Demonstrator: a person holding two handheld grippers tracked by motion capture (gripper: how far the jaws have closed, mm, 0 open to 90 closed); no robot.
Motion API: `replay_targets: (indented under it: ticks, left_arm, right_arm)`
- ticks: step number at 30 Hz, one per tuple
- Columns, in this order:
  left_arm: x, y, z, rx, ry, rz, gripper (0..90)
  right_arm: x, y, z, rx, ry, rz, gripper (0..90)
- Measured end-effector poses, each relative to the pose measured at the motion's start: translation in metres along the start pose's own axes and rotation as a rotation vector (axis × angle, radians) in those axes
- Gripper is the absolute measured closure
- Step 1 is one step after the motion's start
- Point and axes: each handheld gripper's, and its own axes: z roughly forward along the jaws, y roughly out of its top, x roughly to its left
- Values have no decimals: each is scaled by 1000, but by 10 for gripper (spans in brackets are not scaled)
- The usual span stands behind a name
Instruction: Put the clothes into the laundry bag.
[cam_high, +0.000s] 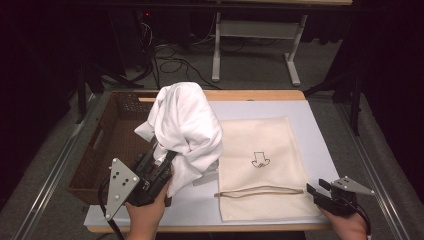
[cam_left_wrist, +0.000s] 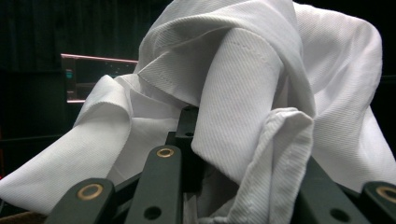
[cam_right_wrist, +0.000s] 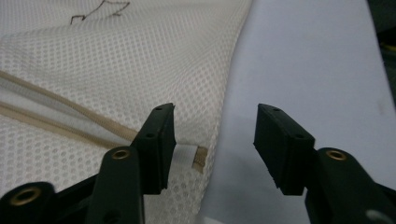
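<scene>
A white garment (cam_high: 186, 125) hangs bunched above the table's left half, lifted over the edge of a brown wicker basket (cam_high: 107, 150). My left gripper (cam_high: 162, 159) is shut on its lower folds; in the left gripper view the cloth (cam_left_wrist: 243, 93) drapes over and between the jaws of that gripper (cam_left_wrist: 233, 186). A cream mesh laundry bag (cam_high: 260, 145) lies flat on the mat, its zipper (cam_high: 260, 192) running near the front edge. My right gripper (cam_high: 317, 187) stands open at the bag's front right corner, the zipper end (cam_right_wrist: 189, 156) beside its left fingertip (cam_right_wrist: 161, 135).
The pale mat (cam_high: 317, 130) covers the table, with bare surface right of the bag (cam_right_wrist: 308, 60). The basket takes up the table's left side. Behind the table, cables (cam_high: 172, 62) and a white desk frame (cam_high: 260, 30) stand on the floor.
</scene>
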Motion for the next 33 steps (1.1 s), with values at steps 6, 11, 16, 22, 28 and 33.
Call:
replay_targets:
  ticks: [6, 11, 16, 22, 28, 33]
  left_arm:
    - [4, 2, -2, -6, 11, 4, 717]
    - [7, 4, -5, -14, 20, 0, 717]
    - [12, 7, -9, -32, 39, -5, 717]
    - [20, 12, -14, -50, 61, -11, 717]
    - [24, 13, -17, -58, 80, -16, 717]
    - [22, 10, -14, -44, 73, -13, 717]
  right_arm:
    - [10, 0, 5, 60, 33, -14, 708]
    - [16, 1, 6, 59, 11, -23, 812]
    - [32, 4, 9, 41, 45, -39, 826]
    - [69, 12, 17, 22, 131, -97, 833]
    - [105, 16, 23, 16, 213, -160, 882]
    - [105, 22, 14, -41, 195, -184, 772]
